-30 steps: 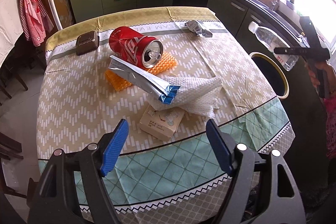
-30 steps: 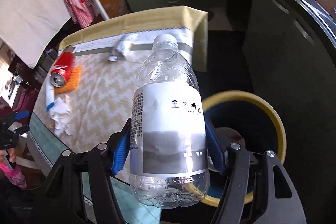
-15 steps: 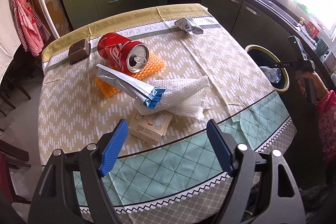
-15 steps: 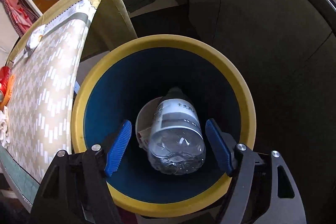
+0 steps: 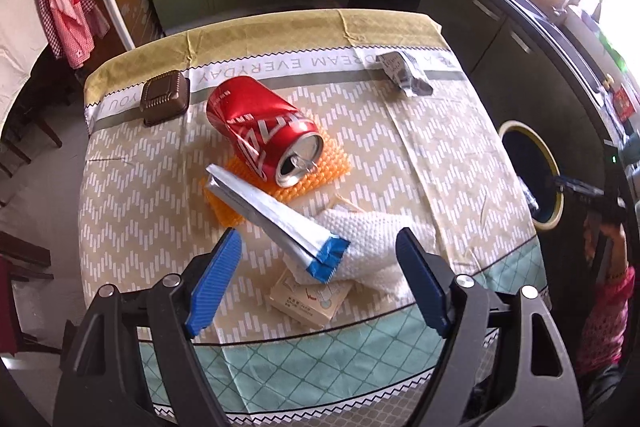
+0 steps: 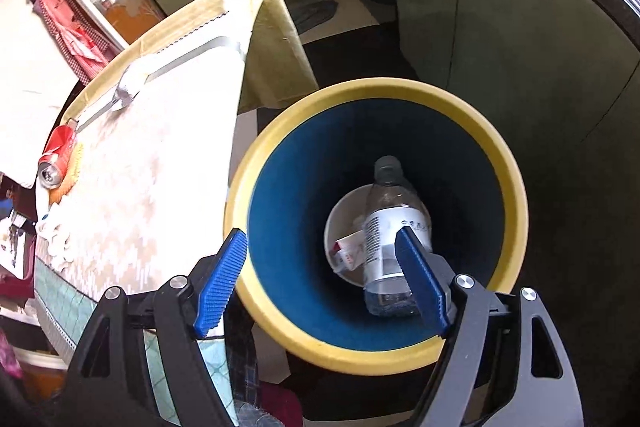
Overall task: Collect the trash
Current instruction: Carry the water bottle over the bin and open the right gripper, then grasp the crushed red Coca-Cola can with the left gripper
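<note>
Green kitchen cabinets ring a table (image 5: 132, 163) under a patterned cloth, and a yellow-rimmed bin (image 6: 516, 195) stands on the floor just off the table's right edge. The clear bottle (image 6: 394, 223) lies at the bottom of the bin, resting on a white bowl-like thing (image 6: 344, 219) with a scrap of paper in it, so that drop looks done. The right gripper (image 6: 324, 275) hangs over the bin's mouth; its jaws have just been opening and now stand wide, gripping nothing, with the bottle well below them. The left gripper (image 5: 320, 279) is also wide open and empty, poised over the near edge of the table. Right ahead of its pads lie the silver wrapper (image 5: 276, 219) with a blue end, a white paper towel (image 5: 376, 239) and a small carton (image 5: 308, 299), all overlapping; the wrapper's blue end sits between the 2 jaws as seen from the wrist. Further in, the red can (image 5: 260, 131) lies on its side on an orange mat (image 5: 320, 171); a crumpled foil pack (image 5: 404, 71) sits near the far right corner and a brown box (image 5: 164, 99) near the far left. Judging by this, the next pick falls to the left gripper: lower onto the wrapper, close, and carry it to the bin.
</note>
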The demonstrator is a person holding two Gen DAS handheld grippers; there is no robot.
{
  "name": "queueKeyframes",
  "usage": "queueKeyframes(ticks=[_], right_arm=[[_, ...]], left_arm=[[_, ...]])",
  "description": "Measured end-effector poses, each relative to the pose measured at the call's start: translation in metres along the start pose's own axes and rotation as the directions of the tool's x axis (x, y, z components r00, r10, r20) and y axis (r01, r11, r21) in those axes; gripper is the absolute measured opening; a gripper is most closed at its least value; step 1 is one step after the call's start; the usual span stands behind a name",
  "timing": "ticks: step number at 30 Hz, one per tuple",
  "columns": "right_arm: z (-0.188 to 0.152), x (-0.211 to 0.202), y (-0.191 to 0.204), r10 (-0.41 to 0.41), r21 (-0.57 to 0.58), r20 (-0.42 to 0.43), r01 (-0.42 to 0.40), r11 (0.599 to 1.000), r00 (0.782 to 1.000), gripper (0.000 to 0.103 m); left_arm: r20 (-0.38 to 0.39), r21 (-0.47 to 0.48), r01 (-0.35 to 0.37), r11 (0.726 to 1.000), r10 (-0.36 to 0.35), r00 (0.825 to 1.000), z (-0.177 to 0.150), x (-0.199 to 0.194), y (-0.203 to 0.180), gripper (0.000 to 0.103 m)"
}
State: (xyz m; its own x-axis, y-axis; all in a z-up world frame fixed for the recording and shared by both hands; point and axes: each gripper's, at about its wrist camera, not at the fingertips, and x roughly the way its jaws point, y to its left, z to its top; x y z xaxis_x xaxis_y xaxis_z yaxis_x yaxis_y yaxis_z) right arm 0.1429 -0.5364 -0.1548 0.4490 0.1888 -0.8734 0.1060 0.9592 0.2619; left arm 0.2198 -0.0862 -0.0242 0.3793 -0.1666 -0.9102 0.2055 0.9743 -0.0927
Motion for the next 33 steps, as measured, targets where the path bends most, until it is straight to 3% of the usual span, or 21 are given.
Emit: queueKeyframes(ticks=[4, 10, 17, 20, 25, 33], right_arm=[[-0.003, -0.002, 0.001, 0.02, -0.002, 0.021, -0.02, 1.0, 1.0, 0.076], [-0.011, -0.016, -0.004, 0.041, 0.001, 0.051, -0.041, 0.999, 0.998, 0.077], [-0.017, -0.017, -0.003, 0.046, -0.024, 0.043, -0.045, 0.999, 0.998, 0.078], [-0.016, -0.012, 0.0, 0.05, -0.031, 0.036, -0.049, 0.998, 0.998, 0.078], [-0.016, -0.002, 0.008, 0.068, -0.053, 0.018, -0.067, 0.996, 0.998, 0.078], [-0.017, 0.01, 0.012, 0.089, -0.066, -0.001, -0.089, 0.994, 0.996, 0.078]], left_arm=[[-0.041, -0.102, -0.015, 0.995, 0.011, 0.999, 0.039, 0.013, 0.015, 0.075], [-0.128, -0.184, -0.118, 0.976, 0.095, 0.987, 0.078, 0.05, 0.033, 0.075], [-0.24, -0.347, -0.108, 0.932, 0.023, 0.971, 0.09, 0.096, 0.061, 0.075], [-0.269, -0.395, -0.111, 0.912, 0.001, 0.963, 0.095, 0.11, 0.065, 0.08], [-0.307, -0.431, -0.135, 0.892, -0.005, 0.952, 0.101, 0.126, 0.066, 0.081], [-0.367, -0.442, -0.152, 0.884, -0.024, 0.93, 0.102, 0.149, 0.06, 0.081]])
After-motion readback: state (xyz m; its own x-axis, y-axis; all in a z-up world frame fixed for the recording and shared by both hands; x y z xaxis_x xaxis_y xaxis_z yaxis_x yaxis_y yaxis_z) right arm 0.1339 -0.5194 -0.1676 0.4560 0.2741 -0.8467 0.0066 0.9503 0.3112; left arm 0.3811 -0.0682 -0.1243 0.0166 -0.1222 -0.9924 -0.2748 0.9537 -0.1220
